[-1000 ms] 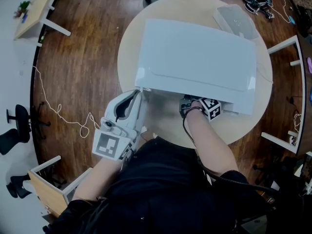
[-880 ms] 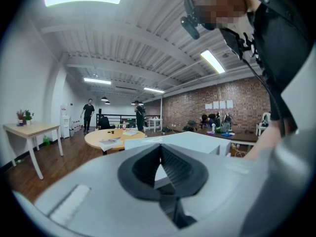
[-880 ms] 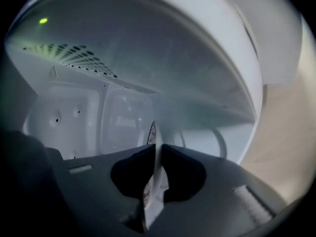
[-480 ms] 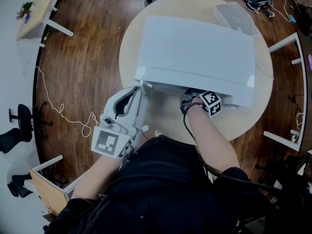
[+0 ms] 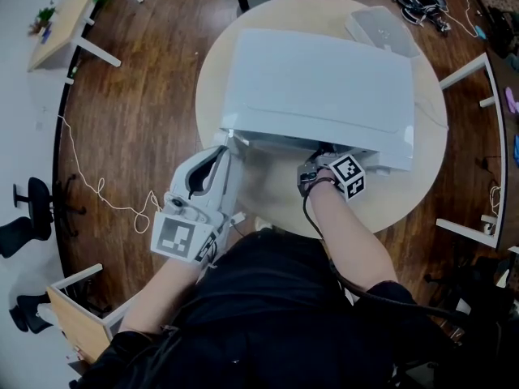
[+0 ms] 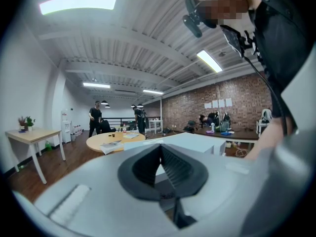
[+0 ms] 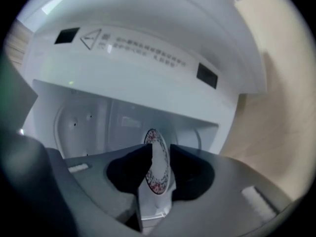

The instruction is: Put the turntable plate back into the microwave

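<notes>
White turntable plate (image 7: 157, 174) with a red-and-dark patterned rim, standing on edge between the jaws of the right gripper (image 7: 159, 148), at the mouth of the microwave (image 7: 148, 78) cavity. Jaws just been opening, now wide, pads not clamping it. Above and ahead of those jaws, a warning triangle (image 7: 91, 38) and lines of small print, too blurred to read. Shown only there: from the head view just the oven's white top and the marker cube (image 5: 347, 175), plate hidden. Left gripper (image 6: 161, 145) closed at the tips, holding nothing; beyond it a brick wall (image 6: 217, 112), a round table (image 6: 111, 141), standing people (image 6: 96, 115)
</notes>
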A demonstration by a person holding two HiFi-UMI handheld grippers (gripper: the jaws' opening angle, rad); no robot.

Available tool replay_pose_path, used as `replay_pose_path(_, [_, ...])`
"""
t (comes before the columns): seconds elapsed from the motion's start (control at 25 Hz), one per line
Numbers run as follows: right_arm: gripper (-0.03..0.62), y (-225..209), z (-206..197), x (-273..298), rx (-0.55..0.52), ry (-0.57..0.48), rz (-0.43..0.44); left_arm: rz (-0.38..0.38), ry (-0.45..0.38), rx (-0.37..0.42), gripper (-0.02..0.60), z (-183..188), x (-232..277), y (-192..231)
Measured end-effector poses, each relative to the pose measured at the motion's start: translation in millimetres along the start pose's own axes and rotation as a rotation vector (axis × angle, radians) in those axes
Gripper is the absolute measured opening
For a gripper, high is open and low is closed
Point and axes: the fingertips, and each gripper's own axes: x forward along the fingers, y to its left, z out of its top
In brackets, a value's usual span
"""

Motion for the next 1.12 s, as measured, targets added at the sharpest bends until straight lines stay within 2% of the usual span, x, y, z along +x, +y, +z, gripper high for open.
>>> replay_pose_path(0.48, [0.106,6.4,-3.7,-28.9,-0.066,0.022,0.037,-0.003,-0.029,-0.001,0.003,1.0,-3.7,-9.8])
replay_pose_path(1.12, [0.106,42.6,-12.0,-69.6,-0.41,0.087,0.118,-0.022,-0.053,-0.02,0.003,0.7,-6.0,-25.1])
